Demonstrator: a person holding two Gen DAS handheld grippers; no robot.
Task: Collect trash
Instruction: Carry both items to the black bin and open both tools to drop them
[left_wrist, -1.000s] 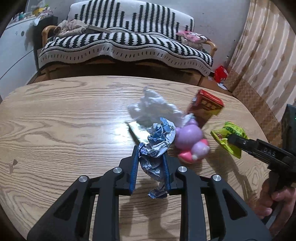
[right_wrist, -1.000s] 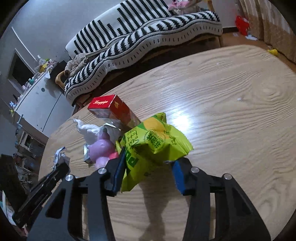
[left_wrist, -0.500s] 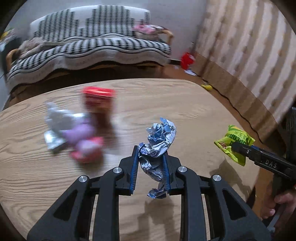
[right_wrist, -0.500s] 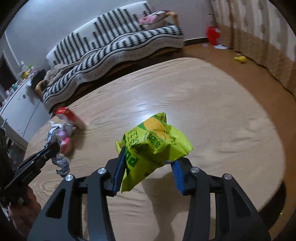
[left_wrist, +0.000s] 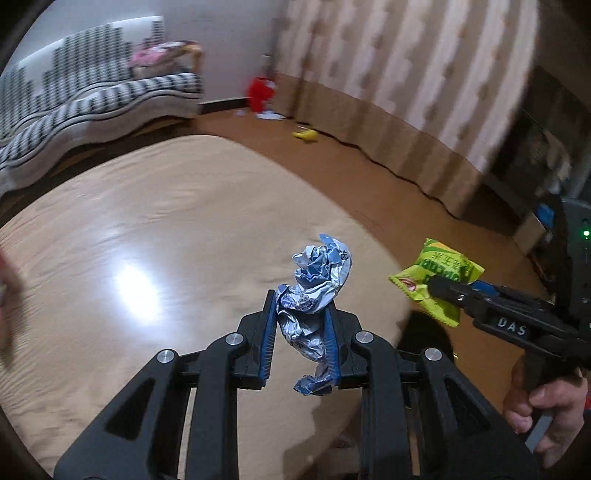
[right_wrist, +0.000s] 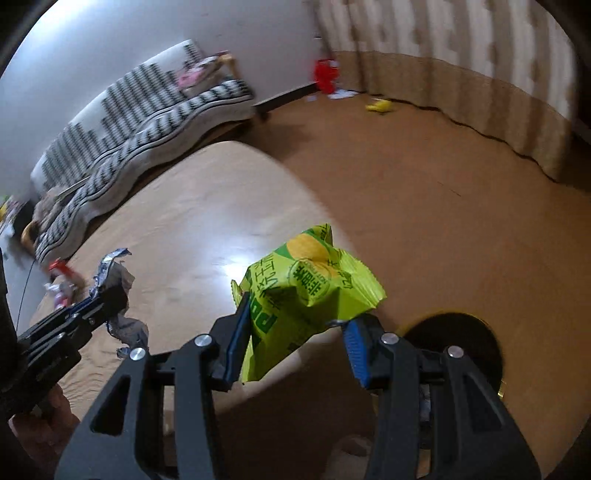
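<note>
Wooden tabletop (left_wrist: 155, 221) fills the view, its rounded edge near both grippers. Left gripper (left_wrist: 301, 339) pinches a crumpled blue-and-silver wrapper (left_wrist: 314, 284) above that edge. Right gripper (right_wrist: 295, 339) clamps a green snack bag (right_wrist: 306, 291), held over the same edge beside a dark round bin (right_wrist: 461, 343) on the floor.

Motion blur smears the striped sofa (left_wrist: 92, 99) and curtain (right_wrist: 461, 55). A dark round bin (right_wrist: 458, 343) sits partly hidden behind the right hand-held gripper (right_wrist: 295, 332). Small red things (right_wrist: 61, 271) on the worktop (right_wrist: 207, 206) are too blurred to identify.
</note>
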